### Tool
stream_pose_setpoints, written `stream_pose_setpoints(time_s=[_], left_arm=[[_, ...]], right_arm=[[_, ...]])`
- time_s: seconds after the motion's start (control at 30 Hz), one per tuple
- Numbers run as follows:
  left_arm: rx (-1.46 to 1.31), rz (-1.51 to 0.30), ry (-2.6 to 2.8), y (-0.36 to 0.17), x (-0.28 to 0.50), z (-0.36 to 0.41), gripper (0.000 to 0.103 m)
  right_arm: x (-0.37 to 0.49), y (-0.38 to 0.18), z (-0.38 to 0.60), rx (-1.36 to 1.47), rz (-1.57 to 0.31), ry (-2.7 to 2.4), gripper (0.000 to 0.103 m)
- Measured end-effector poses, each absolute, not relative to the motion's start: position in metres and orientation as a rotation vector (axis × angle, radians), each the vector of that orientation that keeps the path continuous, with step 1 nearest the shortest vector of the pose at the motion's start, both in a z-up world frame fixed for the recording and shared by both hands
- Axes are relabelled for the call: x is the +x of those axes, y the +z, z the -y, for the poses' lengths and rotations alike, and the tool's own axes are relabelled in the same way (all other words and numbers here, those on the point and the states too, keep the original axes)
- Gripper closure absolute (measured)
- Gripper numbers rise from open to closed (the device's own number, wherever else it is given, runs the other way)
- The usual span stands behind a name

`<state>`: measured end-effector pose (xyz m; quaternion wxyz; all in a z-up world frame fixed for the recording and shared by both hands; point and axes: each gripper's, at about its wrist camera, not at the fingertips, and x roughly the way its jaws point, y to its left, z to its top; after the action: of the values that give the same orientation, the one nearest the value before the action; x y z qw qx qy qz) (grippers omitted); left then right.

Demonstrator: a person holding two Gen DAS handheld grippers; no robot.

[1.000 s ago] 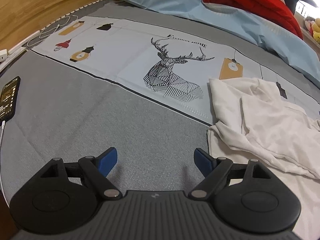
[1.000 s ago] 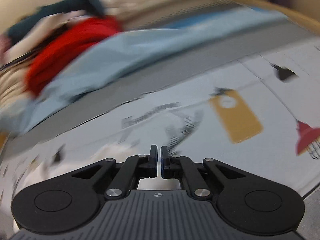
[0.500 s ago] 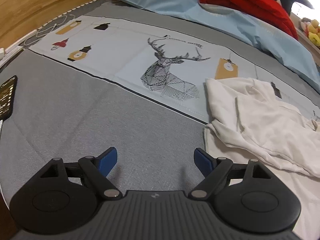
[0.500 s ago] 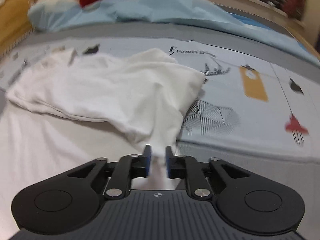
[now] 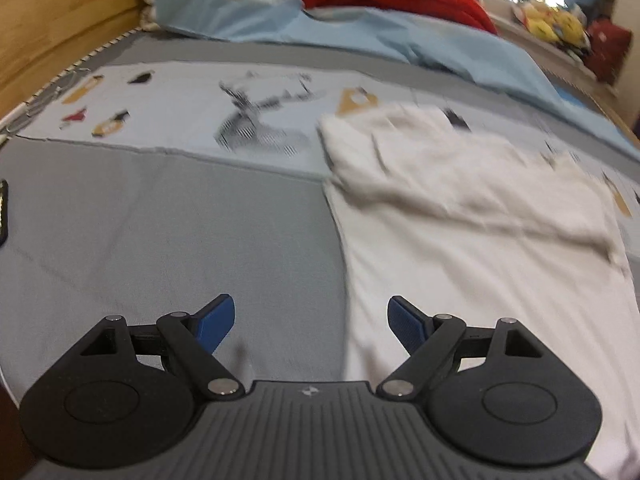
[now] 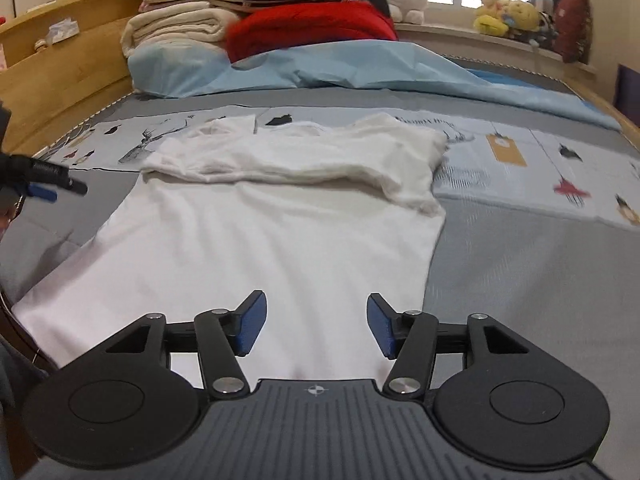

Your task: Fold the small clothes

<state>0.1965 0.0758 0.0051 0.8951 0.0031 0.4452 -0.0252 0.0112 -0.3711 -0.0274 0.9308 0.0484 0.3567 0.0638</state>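
A white T-shirt (image 6: 276,236) lies on the grey bed, its top part folded over into a rumpled band (image 6: 304,164). In the left wrist view the shirt (image 5: 472,240) fills the right half. My left gripper (image 5: 311,324) is open and empty, just above the bed at the shirt's left edge. My right gripper (image 6: 314,326) is open and empty, low over the shirt's near hem. The left gripper also shows at the left edge of the right wrist view (image 6: 40,184).
A printed deer sheet (image 5: 240,120) lies across the bed behind the shirt. A light blue quilt (image 6: 340,72), a red blanket (image 6: 312,28) and stacked folded bedding (image 6: 208,12) sit at the back. A wooden bed frame (image 6: 60,76) runs along the left. A phone (image 5: 3,212) lies at the far left.
My right gripper has let go of the shirt, opened, and pulled back to the near hem. My left gripper has moved right, toward the shirt's left edge.
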Motion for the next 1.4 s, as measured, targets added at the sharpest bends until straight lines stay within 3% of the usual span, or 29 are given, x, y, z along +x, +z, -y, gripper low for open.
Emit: stream_pose_setpoints(time_s=[0.5, 0.97, 1.23, 1.4], left_arm=[[0.040, -0.932, -0.025, -0.020, 0.086, -0.087, 0.015], [0.029, -1.022, -0.015, -0.043, 0.098, -0.098, 0.015], [0.029, -1.048, -0.029, -0.053, 0.102, -0.102, 0.001], [0.021, -1.079, -0.108, -0.053, 0.100, -0.103, 0.002]], right_arm=[[-0.032, -0.049, 0.365, 0.143, -0.754, 0.013, 0.045], [-0.035, -0.053, 0.389, 0.210, -0.751, -0.045, 0.042], [-0.031, -0.072, 0.418, 0.318, -0.831, -0.094, 0.037], [-0.033, -0.082, 0.419, 0.421, -0.902, -0.014, 0.037]])
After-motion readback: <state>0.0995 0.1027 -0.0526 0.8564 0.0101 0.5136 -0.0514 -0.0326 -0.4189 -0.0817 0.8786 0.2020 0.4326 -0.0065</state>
